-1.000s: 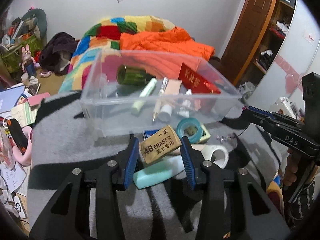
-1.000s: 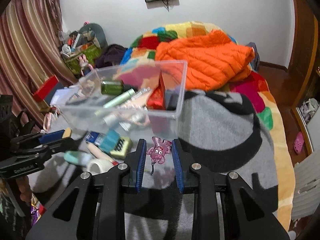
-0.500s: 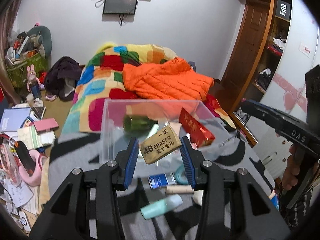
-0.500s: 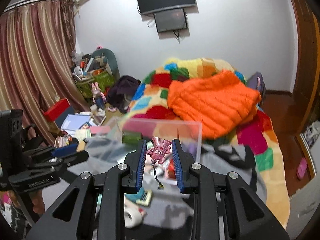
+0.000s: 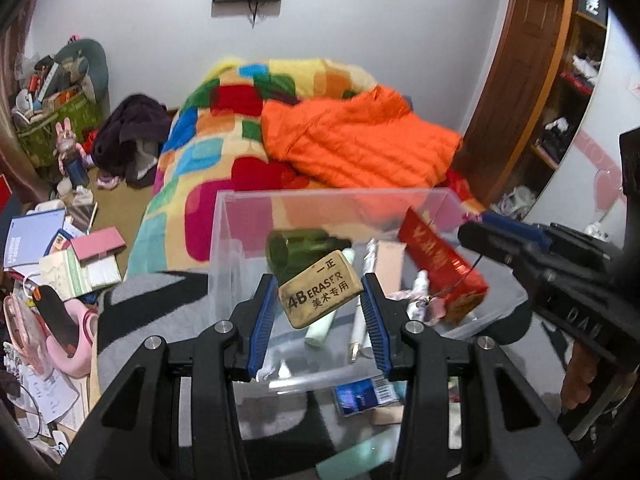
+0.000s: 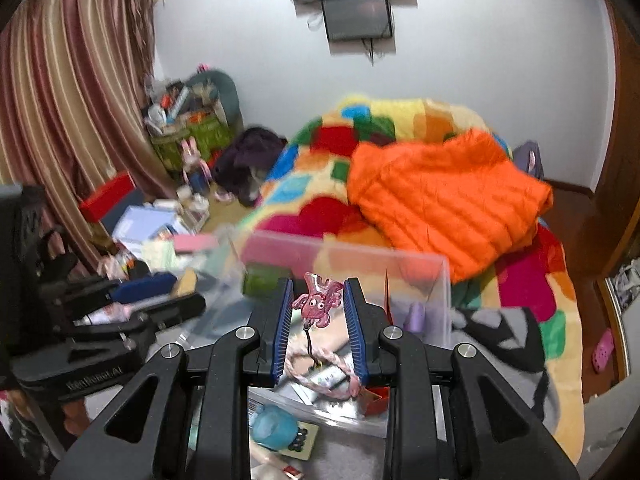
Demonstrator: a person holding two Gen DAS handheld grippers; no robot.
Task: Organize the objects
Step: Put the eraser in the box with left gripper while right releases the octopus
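Tan and scuffed, the eraser [image 5: 320, 289] sits squeezed between the blue pads of the left gripper [image 5: 320, 312], held up in the air over the clear plastic box [image 5: 448, 200]. It has "4B ERASER" printed on it in black. The right gripper [image 6: 316, 316] is pinched on a little pink charm [image 6: 317, 300] with googly eyes, and a thin dark cord hangs down from it. That charm is also up over the box. Inside the box lie a dark green bottle [image 5: 296, 246], a red packet [image 5: 440, 258], a pale green tube [image 5: 320, 330] and a pen [image 5: 360, 328]. The box rests on a grey and black blanket [image 5: 152, 308]. A blue packet [image 5: 366, 396] lies on the blanket just in front of the box. Behind the box is a bed with a bright patchwork cover [image 5: 224, 148] and a puffy orange jacket [image 5: 360, 144] on top.
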